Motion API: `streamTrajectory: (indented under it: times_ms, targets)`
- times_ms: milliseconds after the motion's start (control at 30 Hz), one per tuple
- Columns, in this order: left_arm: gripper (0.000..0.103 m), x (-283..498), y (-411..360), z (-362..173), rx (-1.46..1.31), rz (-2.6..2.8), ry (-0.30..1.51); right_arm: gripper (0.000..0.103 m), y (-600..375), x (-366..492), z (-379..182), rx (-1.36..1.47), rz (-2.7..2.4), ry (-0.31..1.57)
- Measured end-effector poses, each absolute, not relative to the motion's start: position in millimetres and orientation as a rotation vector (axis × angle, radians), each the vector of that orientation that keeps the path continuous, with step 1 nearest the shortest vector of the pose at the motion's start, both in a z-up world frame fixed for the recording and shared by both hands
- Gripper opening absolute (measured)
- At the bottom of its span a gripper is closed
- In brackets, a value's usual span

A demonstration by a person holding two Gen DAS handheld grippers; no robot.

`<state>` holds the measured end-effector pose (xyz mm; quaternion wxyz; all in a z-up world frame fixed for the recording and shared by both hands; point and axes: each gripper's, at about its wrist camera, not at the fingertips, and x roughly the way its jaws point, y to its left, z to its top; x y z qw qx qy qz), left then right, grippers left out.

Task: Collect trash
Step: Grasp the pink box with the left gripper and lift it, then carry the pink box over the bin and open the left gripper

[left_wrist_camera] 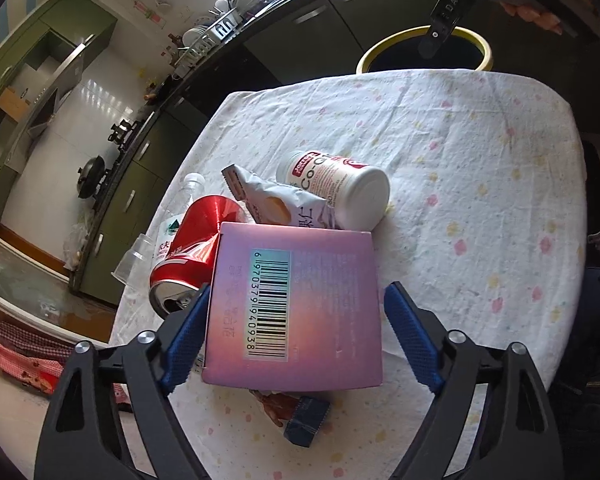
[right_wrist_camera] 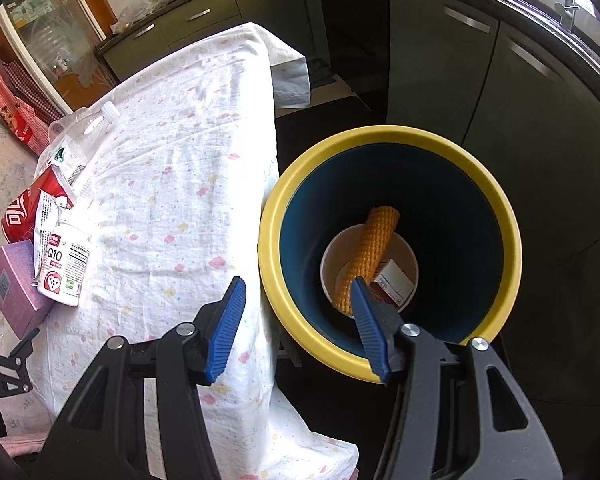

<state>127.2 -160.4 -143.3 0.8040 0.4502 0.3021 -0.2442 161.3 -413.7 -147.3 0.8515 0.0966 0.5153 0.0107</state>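
Left tool [left_wrist_camera: 292, 334]: jaws wide, straddling the pink box [left_wrist_camera: 294, 308], which lies barcode-up on the worktop [left_wrist_camera: 480, 184]. The left pad sits at the box's edge; the right pad stands clear of it, so no grip is made yet. The straddle across the box's narrow span suggests it is the next item to collect.

Right tool [right_wrist_camera: 298, 326]: jaws part open and empty, held over the edge of the bin [right_wrist_camera: 512, 248], which stands just beside the worktop.

Bin contents: paper cup [right_wrist_camera: 334, 258], yellow mesh roll [right_wrist_camera: 372, 248], small carton [right_wrist_camera: 396, 280].

Trash left on the worktop: red can [left_wrist_camera: 198, 240], white bottle [left_wrist_camera: 340, 190], snack wrapper [left_wrist_camera: 274, 204], clear bottle [left_wrist_camera: 182, 200], all crowded against the box. Risk: closing may nudge the can.
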Motion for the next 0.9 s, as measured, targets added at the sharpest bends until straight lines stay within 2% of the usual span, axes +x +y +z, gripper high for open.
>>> streamTrajectory:
  times_ms: [67,533,700,900]
  targets:
    - [0.077,132.1,-156.9,-140.1,0.937,-0.521,0.662,0.052,-413.1,161.4,-147.0,0.203,0.023,1.084]
    - [0.077,114.1,-156.2,-82.8,0.755,-0.607,0.655,0.052,-416.2,146.2,-132.7,0.196,0.026,1.048]
    - [0.077,115.0,-196.4,-56.9,0.706,-0.707,0.643,0.052,-444.9,121.5,-123.7,0.222,-0.040,1.008]
    - [0.077,144.5,-283.9,-40.0,0.630,-0.852,0.652,0.052,-498.5,80.1,-121.6,0.295,-0.148,0.966]
